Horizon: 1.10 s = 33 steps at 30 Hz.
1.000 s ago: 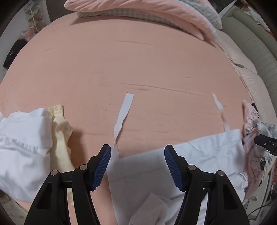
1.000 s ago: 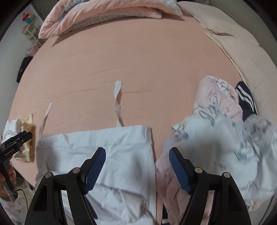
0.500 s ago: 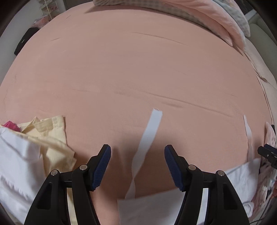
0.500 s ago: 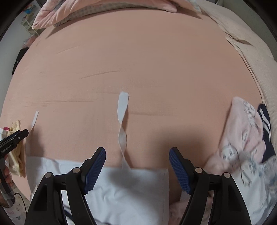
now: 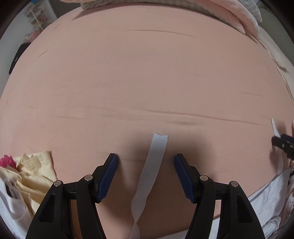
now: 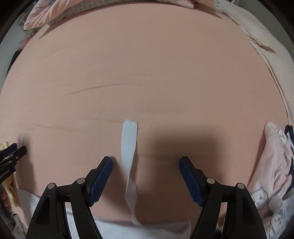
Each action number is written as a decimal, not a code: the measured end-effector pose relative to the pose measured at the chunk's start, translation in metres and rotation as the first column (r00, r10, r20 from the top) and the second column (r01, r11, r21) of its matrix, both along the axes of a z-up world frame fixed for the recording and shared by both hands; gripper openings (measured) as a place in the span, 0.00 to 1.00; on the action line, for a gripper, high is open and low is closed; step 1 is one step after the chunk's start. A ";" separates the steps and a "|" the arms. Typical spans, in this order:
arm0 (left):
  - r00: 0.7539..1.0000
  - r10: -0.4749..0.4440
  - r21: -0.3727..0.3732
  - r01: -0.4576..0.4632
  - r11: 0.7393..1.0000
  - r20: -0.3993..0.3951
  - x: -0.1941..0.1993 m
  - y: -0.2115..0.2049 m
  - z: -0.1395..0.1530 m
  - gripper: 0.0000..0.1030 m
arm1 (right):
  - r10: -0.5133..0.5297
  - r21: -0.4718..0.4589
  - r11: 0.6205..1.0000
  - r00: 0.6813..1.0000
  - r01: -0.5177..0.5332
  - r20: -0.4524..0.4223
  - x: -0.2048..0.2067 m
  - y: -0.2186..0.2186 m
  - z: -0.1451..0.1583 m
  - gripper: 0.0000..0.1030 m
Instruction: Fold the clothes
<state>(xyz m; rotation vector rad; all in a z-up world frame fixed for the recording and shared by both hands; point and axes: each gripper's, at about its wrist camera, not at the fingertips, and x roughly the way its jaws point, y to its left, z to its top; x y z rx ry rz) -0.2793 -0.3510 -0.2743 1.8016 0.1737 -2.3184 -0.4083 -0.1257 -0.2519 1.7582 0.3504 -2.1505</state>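
Observation:
A white garment with two long straps lies on the pink bed sheet (image 5: 147, 73). In the left wrist view one strap (image 5: 156, 158) runs up between the open fingers of my left gripper (image 5: 145, 158), which hovers low over it; the garment's body (image 5: 266, 194) shows at the lower right. In the right wrist view the other strap (image 6: 129, 143) lies just inside the left finger of my open right gripper (image 6: 146, 160), with the garment's body (image 6: 128, 228) at the bottom edge. Neither gripper holds anything. Each gripper appears at the edge of the other's view.
A yellow garment (image 5: 35, 171) and a white one (image 5: 11, 211) are piled at the left. Pink patterned clothes (image 6: 275, 165) and a navy item (image 6: 289, 132) lie at the right. A pink quilt (image 5: 238, 11) sits at the far end of the bed.
Both grippers have moved forward over the bed and lower, from above the garment's body to the strap ends. Both stay open.

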 end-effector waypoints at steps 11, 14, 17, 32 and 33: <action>0.998 0.012 0.005 -0.012 1.000 -0.060 0.013 0.000 -0.002 0.65 | 0.001 -0.012 1.000 0.999 -0.001 -0.037 -0.001 -0.003 -0.010 0.75; 0.997 0.017 0.003 -0.016 1.000 -0.080 0.018 0.002 -0.001 0.63 | 0.008 -0.009 1.000 0.999 -0.008 -0.039 0.000 -0.002 -0.010 0.73; 0.996 0.008 0.007 -0.007 1.000 -0.093 0.021 0.007 0.002 0.47 | 0.003 -0.009 1.000 0.999 -0.003 -0.044 0.003 0.000 -0.008 0.66; 0.990 0.050 0.188 -0.026 0.982 -0.128 0.042 0.012 0.018 0.03 | -0.005 -0.196 0.981 0.998 0.016 0.055 0.015 0.023 0.002 0.08; 0.991 0.050 0.198 -0.024 0.980 -0.128 0.044 0.012 0.020 0.03 | -0.014 -0.209 0.978 0.998 0.027 0.063 0.015 0.026 0.002 0.08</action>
